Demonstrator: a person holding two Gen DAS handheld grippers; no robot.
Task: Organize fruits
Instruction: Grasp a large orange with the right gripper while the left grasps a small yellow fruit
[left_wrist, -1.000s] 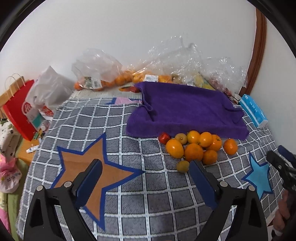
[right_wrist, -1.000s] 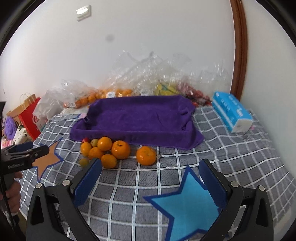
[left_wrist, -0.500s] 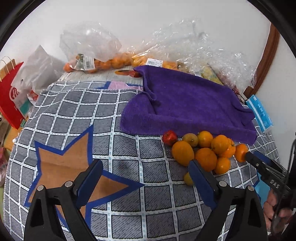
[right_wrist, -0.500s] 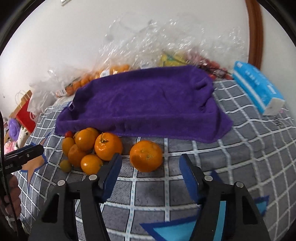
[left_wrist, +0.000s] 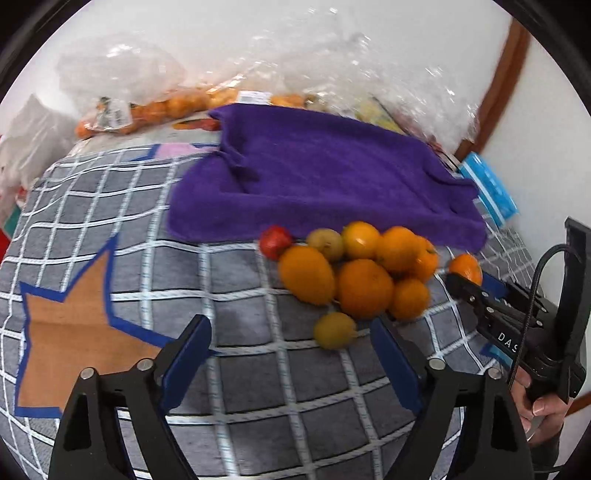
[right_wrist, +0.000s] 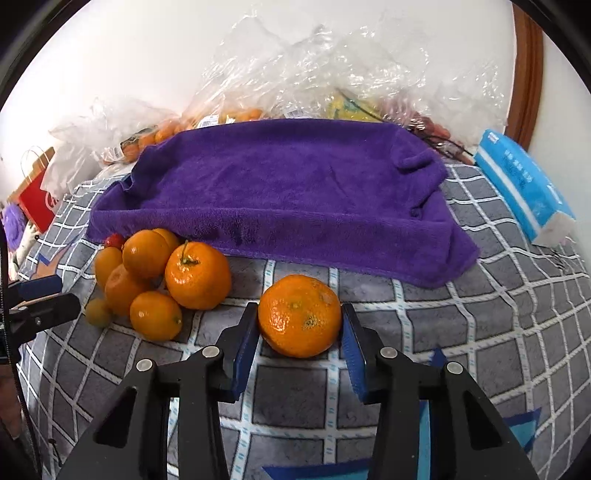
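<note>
Nearest in the right wrist view, the right gripper (right_wrist: 300, 325) has just been closing, and its blue pads now sit against both sides of a lone orange (right_wrist: 299, 315) on the grey checked cover (right_wrist: 480, 325); it looks clamped, though the fruit still rests on the cloth. The left gripper (left_wrist: 290, 350) stands apart with nothing between its fingers (its jaws have narrowed a little), and a small yellow-green fruit (left_wrist: 334, 329) lies just ahead of its right finger. Just beyond that is the heap of oranges (left_wrist: 364, 271), touching one another, with a small red fruit (left_wrist: 275, 242) at its left edge. Behind the heap the purple towel (right_wrist: 280, 184) is draped over something box-like, with raised edges and a sunken middle; nothing shows inside. Against the wall, clear plastic bags (right_wrist: 332, 70) hold more oranges and something yellow, blurred by glare. A blue tissue pack (right_wrist: 524, 188) lies right of the towel, and a red paper bag (right_wrist: 35, 192) is cut off at the left.
</note>
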